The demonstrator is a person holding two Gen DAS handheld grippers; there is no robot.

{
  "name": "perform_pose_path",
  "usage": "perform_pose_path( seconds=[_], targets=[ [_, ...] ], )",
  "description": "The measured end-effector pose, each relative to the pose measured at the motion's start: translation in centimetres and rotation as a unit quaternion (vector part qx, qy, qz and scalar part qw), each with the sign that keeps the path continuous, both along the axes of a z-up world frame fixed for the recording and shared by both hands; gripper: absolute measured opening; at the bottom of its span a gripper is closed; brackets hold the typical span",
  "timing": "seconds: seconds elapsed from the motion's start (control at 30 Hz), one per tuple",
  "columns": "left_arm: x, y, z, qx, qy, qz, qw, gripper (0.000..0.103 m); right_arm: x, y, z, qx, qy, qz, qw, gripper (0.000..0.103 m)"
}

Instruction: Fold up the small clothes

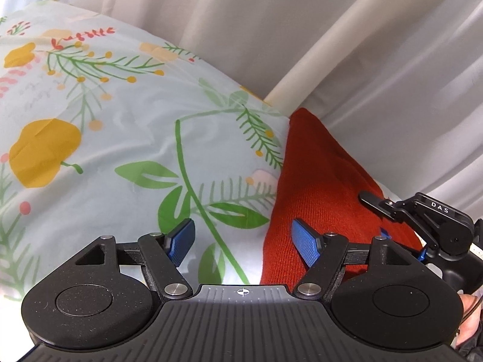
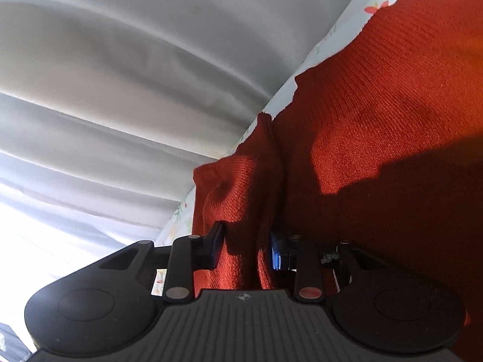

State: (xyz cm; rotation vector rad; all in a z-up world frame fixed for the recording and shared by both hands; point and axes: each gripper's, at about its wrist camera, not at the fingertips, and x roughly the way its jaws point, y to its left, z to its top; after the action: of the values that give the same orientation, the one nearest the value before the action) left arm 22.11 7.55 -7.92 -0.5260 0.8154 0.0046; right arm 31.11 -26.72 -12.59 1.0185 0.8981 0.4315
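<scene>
A red-orange knit garment [image 1: 320, 187] lies on a floral bedsheet [image 1: 120, 126]. In the left wrist view its left edge runs between my left gripper's [image 1: 243, 241] blue pads, which stand wide apart and hold nothing. The right gripper [image 1: 389, 229] shows at the right of that view, low on the garment. In the right wrist view the garment [image 2: 377, 96] fills the right half, and a bunched fold of it [image 2: 241, 205] sits between my right gripper's [image 2: 247, 247] fingers, which press it from both sides.
White curtains [image 1: 332, 30] hang behind the bed and fill the left of the right wrist view [image 2: 105, 75]. The sheet's edge [image 2: 302, 69] runs diagonally beside the garment. A hand [image 1: 469, 304] shows at the lower right.
</scene>
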Motion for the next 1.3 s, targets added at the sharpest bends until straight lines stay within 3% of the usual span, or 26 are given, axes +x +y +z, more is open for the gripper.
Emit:
perform_pose_path(
  seconds=[0.1,0.17,0.27,0.4,0.47,0.57,0.7,0.83,0.9,0.97,1.0,1.13,1.23,1.3],
  targets=[
    [-0.2,-0.2,0.3,0.001,-0.003,-0.006,1.0,0.076,-0.1,0.8,0.9,-0.038,-0.011,0.007,0.999,0.022],
    [-0.3,-0.4,0.7,0.001,-0.006,-0.016,0.9999,0.077,0.0,2.1,2.3,-0.117,-0.037,0.018,0.992,0.015],
    [-0.6,-1.0,1.5,0.0,-0.017,-0.031,0.9994,0.078,-1.4,4.6,6.1,-0.267,-0.112,0.035,0.957,0.012],
    [-0.7,-2.2,2.0,0.001,-0.033,-0.057,0.9978,0.08,-3.5,5.1,9.3,-0.386,-0.186,0.026,0.903,0.011],
    [-0.5,-3.1,1.7,-0.003,-0.027,-0.081,0.9964,0.08,-3.7,3.9,9.2,-0.418,-0.18,0.017,0.89,0.011],
    [-0.2,-4.8,1.0,-0.011,-0.018,-0.125,0.9919,0.08,-3.7,1.5,7.7,-0.439,-0.138,-0.006,0.888,0.012],
    [-0.4,-6.4,0.4,0.007,-0.016,-0.162,0.9866,0.081,-3.5,-0.8,5.1,-0.426,-0.09,-0.029,0.9,0.014],
    [-0.6,-5.0,0.2,-0.009,-0.015,-0.154,0.9879,0.081,-4.1,-1.7,6.0,-0.385,-0.073,-0.048,0.919,0.02],
    [-0.4,-4.2,0.1,-0.016,-0.013,-0.149,0.9887,0.081,-5.3,-2.4,6.8,-0.349,-0.069,-0.057,0.933,0.029],
    [-0.4,-3.9,0.0,-0.021,-0.009,-0.149,0.9886,0.081,-7.4,-3.3,6.9,-0.302,-0.064,-0.056,0.949,0.057],
    [-0.4,-3.8,0.0,-0.021,-0.01,-0.151,0.9883,0.081,-8.4,-3.5,6.6,-0.28,-0.058,-0.052,0.957,0.06],
    [-0.9,-4.3,0.1,-0.013,-0.007,-0.156,0.9876,0.081,-10.2,-4.1,4.2,-0.191,-0.018,-0.03,0.981,0.062],
    [-1.7,-5.3,0.0,0.0,-0.002,-0.171,0.9853,0.081,-9.9,-3.6,3.9,-0.165,-0.027,-0.032,0.985,0.06],
    [-2.2,-6.2,-0.3,0.013,0.007,-0.179,0.9838,0.081,-9.7,-3.2,4.2,-0.155,-0.035,-0.022,0.987,0.05]
  ],
)
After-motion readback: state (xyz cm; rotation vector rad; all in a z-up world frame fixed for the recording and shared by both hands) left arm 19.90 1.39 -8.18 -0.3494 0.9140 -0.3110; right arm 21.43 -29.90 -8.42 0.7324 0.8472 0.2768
